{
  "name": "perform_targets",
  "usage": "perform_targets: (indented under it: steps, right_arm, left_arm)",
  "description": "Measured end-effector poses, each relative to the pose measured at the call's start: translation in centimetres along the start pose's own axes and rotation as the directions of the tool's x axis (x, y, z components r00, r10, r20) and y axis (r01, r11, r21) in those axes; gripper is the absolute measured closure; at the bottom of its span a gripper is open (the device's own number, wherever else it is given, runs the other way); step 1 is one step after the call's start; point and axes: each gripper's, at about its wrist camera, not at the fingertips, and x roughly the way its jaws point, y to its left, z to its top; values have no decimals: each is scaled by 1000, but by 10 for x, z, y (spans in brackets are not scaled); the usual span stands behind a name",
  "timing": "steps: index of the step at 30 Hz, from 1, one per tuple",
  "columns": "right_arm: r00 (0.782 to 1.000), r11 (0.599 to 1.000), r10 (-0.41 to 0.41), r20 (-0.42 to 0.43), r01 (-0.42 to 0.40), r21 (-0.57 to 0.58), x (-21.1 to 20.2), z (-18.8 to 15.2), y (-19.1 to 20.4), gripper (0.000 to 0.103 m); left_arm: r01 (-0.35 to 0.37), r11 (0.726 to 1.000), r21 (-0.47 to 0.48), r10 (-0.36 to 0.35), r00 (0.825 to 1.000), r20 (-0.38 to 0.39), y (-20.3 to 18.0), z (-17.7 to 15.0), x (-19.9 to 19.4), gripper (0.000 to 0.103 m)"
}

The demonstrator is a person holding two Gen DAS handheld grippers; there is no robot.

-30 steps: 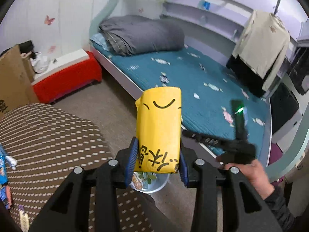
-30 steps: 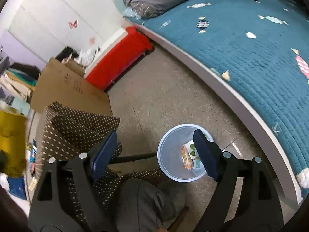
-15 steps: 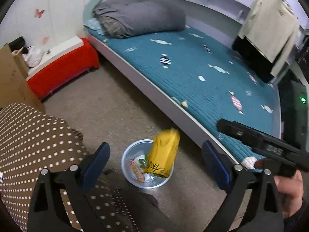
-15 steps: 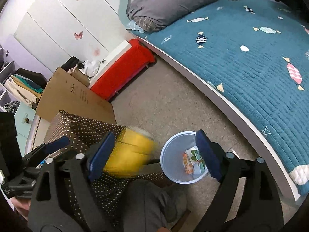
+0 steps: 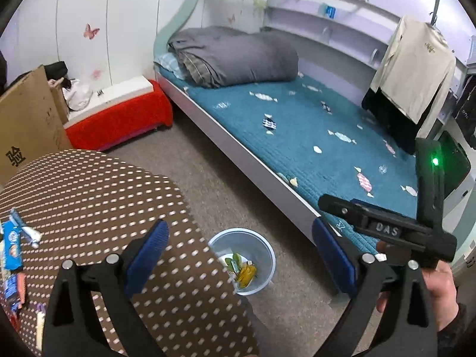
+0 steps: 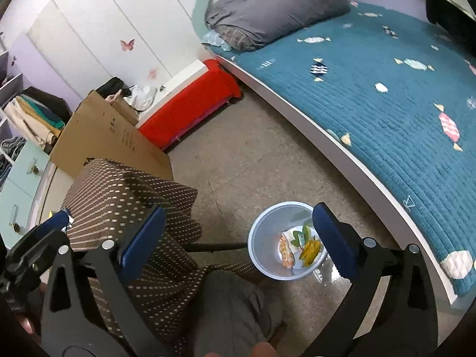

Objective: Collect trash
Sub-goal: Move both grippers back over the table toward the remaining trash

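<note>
A second earlier the left gripper (image 5: pixel 239 255) had been clenched on a yellow snack packet; by this moment its blue-padded jaws stood wide apart with nothing between them, and the yellow snack packet (image 5: pixel 246 274) lay in the bottom of the small grey waste bin (image 5: pixel 264 248) on the floor, at about 6 o'clock in the left wrist view, half a second after it had been seen falling toward the rim. From the right wrist camera the same packet (image 6: pixel 311 248) showed beside a green-leaf wrapper (image 6: pixel 299 235) and an orange-and-white wrapper (image 6: pixel 286 251) inside the bin (image 6: pixel 261 238), which sat at roughly 5 o'clock, just off the edge of the brown dotted tablecloth (image 6: pixel 125 184) and near the bed frame (image 6: pixel 372 178). The right gripper (image 6: pixel 238 238) was likewise spread open and empty, hovering over the bin area, as it had been throughout. That drop appeared to close out one item of the collection. More rubbish remained on the table: blue snack wrappers (image 5: pixel 12 247) and other small packets lay at about 9 o'clock in the left view, at the tablecloth's (image 5: pixel 89 202) left edge, well apart from the bin. The likely next step was a swing of the left gripper back toward that pile to pick the next piece.
</note>
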Motion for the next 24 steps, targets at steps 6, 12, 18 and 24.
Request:
perform_targets:
  steps: [6, 12, 18, 24]
  right_arm:
    - [998, 998, -4, 55, 8, -70, -13, -5, 46, 6]
    - [999, 989, 15, 39, -9, -147, -18, -14, 91, 6]
    - [999, 971, 53, 7, -50, -233, -22, -28, 140, 6]
    - [996, 944, 86, -30, -92, -316, -20, -45, 187, 6]
  left_arm:
    - [-16, 1000, -18, 17, 998, 66, 21, -13, -42, 7]
    - [-51, 998, -43, 56, 993, 104, 50, -31, -74, 7]
    - [-106, 991, -84, 116, 984, 136, 83, -51, -104, 7]
    - [-176, 974, -140, 196, 969, 148, 120, -74, -132, 7]
